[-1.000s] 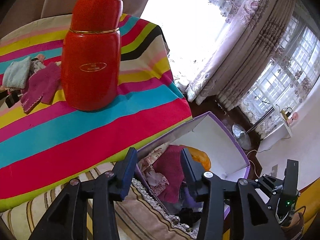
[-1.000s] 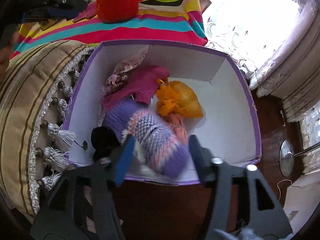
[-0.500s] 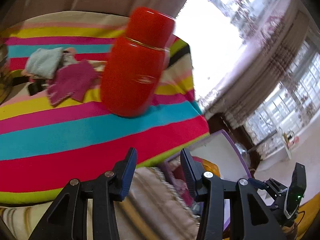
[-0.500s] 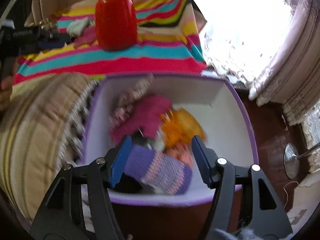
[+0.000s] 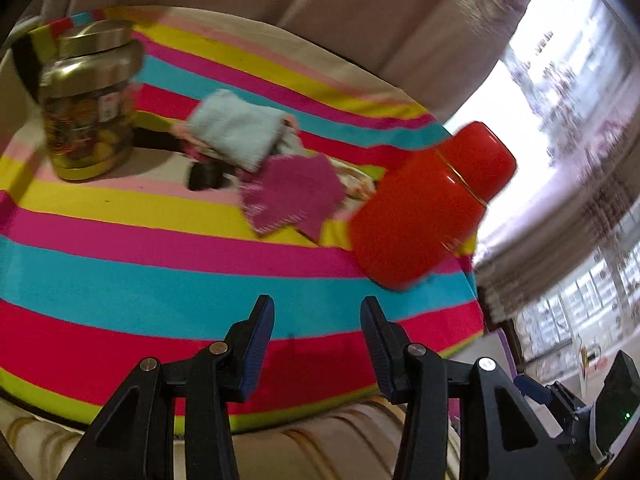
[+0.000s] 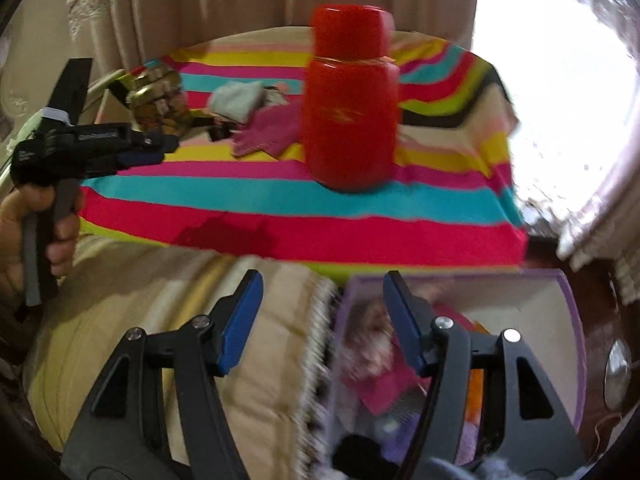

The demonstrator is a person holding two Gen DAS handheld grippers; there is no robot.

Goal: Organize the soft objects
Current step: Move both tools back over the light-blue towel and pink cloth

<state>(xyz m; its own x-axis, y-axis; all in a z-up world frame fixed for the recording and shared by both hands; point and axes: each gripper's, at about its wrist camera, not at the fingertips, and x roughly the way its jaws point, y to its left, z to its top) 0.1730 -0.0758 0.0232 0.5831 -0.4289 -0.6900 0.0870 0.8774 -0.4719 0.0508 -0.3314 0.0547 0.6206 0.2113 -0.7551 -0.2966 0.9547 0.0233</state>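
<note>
A small pile of soft things lies on the striped tablecloth [image 5: 120, 280]: a pale blue cloth [image 5: 236, 132] on top and a magenta knit piece [image 5: 292, 196] beside it. The pile also shows in the right wrist view [image 6: 256, 116]. My left gripper [image 5: 318, 340] is open and empty, above the table's near edge, short of the pile. My right gripper [image 6: 322, 320] is open and empty, above the rim of the purple box [image 6: 560, 320], which holds several soft items, among them a pink one [image 6: 384, 392].
A red flask [image 5: 432, 208] stands on the table right of the pile. A glass jar with a gold lid [image 5: 86, 104] stands at the left. A striped cushion with tassels [image 6: 180, 340] lies between table and box. Curtains hang behind.
My left gripper has swung left from the box to face the table, so the jar and pile come into view. My right gripper has lifted away from the box contents and tilted up toward the table.
</note>
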